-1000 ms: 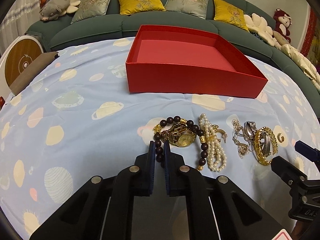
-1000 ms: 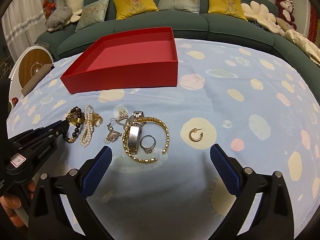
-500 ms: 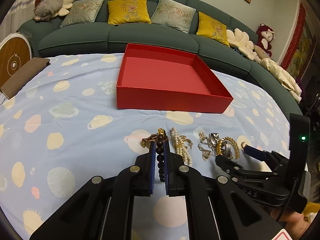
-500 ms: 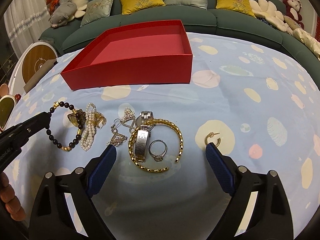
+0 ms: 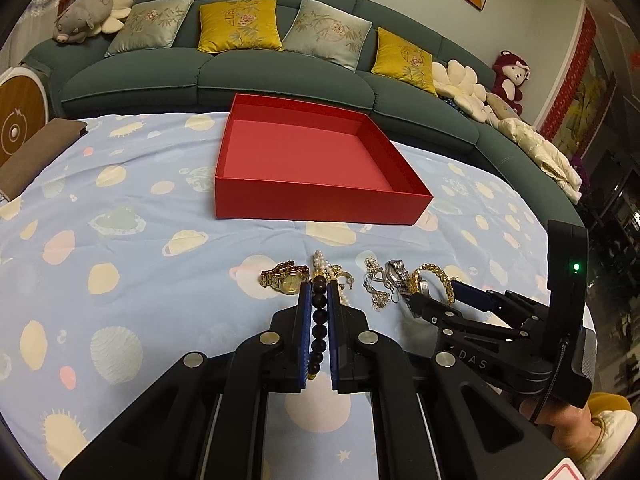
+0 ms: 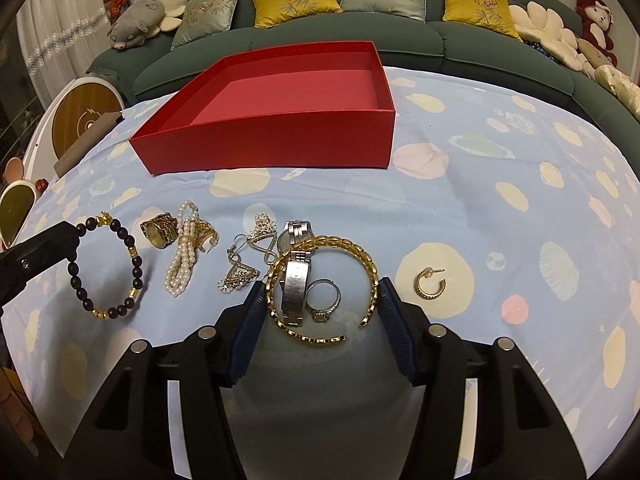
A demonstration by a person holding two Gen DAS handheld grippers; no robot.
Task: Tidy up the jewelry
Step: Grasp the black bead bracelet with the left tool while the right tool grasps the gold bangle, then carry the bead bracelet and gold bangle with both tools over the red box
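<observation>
- Left gripper [image 5: 319,294] clenched on the dark bead bracelet [image 6: 108,268], one side of the loop pinched between the pads, the rest hanging free toward the near left of the cloth; seemingly lifted clear for the trip to the box.
- Right gripper [image 6: 322,300] spread wide, pads flanking the gold chain bangle [image 6: 324,284] without closing on it; apparently lined up for the next pick.
- Silver watch [image 6: 296,280] and silver ring [image 6: 323,300] lying inside the bangle's curve, a likely nuisance for a clean grip.
- Gold watch [image 6: 159,230], pearl strand [image 6: 184,256] and silver earrings [image 6: 248,260] bunched left of the bangle; single gold hoop earring [image 6: 429,283] apart on the right.
- Red box [image 6: 280,120] open at the far side of the blue planet-print cloth [image 6: 500,220], nothing visible inside, so sorting judged barely begun.
</observation>
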